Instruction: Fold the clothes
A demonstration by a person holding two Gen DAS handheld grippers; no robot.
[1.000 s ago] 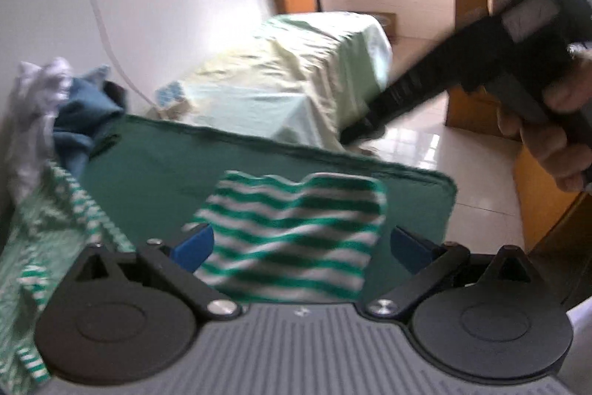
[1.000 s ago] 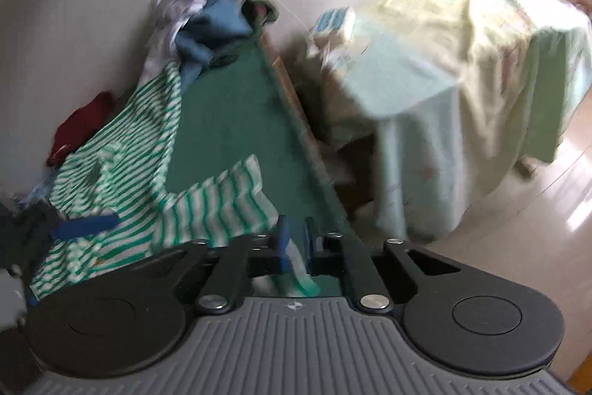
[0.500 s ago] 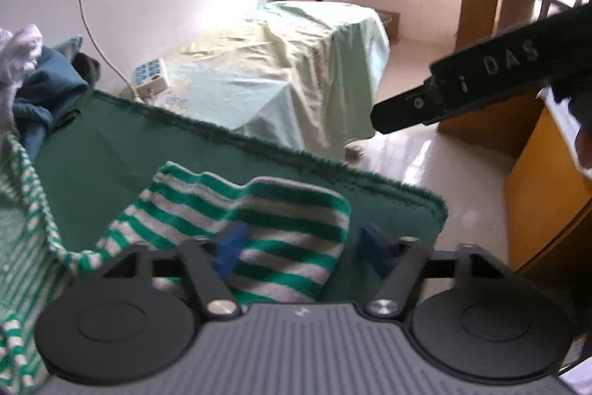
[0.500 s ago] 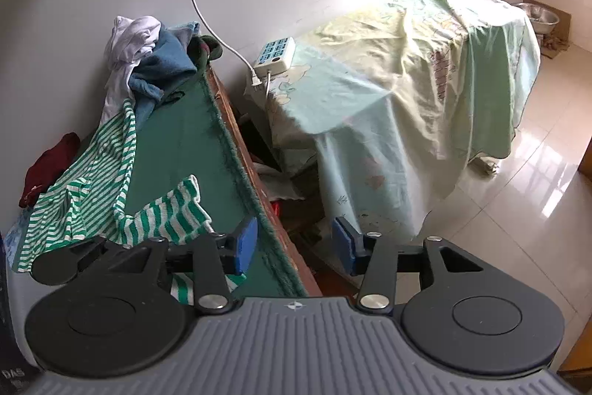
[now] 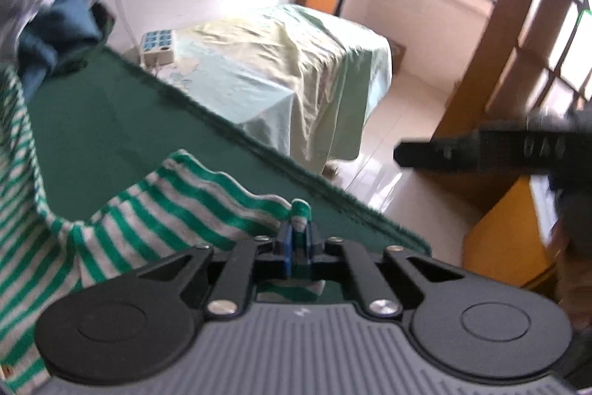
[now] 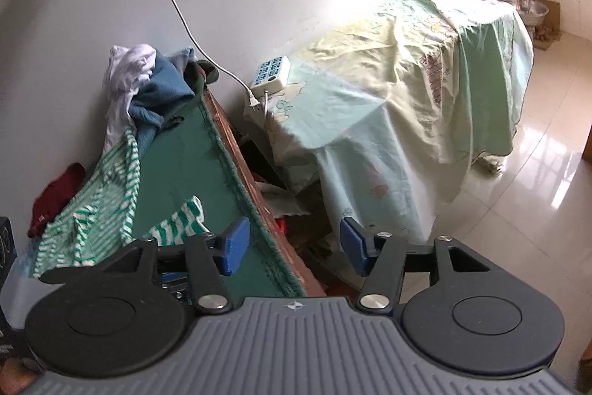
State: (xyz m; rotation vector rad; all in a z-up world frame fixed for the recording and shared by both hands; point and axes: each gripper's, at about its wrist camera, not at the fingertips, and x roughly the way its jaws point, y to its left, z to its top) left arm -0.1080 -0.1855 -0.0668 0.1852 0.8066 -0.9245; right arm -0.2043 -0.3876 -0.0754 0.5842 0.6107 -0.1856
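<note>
A green-and-white striped garment (image 5: 155, 210) lies across the green-covered table (image 5: 111, 121). My left gripper (image 5: 299, 239) is shut on the corner of its near flap, and a pinch of striped cloth pokes up between the blue pads. In the right wrist view the same striped garment (image 6: 103, 206) lies at the left on the green table (image 6: 185, 158). My right gripper (image 6: 292, 243) hangs open over the table's right edge with nothing between its fingers. The right gripper's black body (image 5: 492, 150) also shows at the right of the left wrist view.
A heap of white, blue and dark red clothes (image 6: 148, 87) sits against the wall at the table's far end. Beside the table stands furniture under a pale green sheet (image 6: 407, 69) with a power strip (image 6: 270, 73) on it. Shiny tiled floor (image 6: 536, 173) lies to the right.
My left gripper has closed on the corner of the striped flap. My right gripper let go, opened wide and drew back to the table's right edge.
</note>
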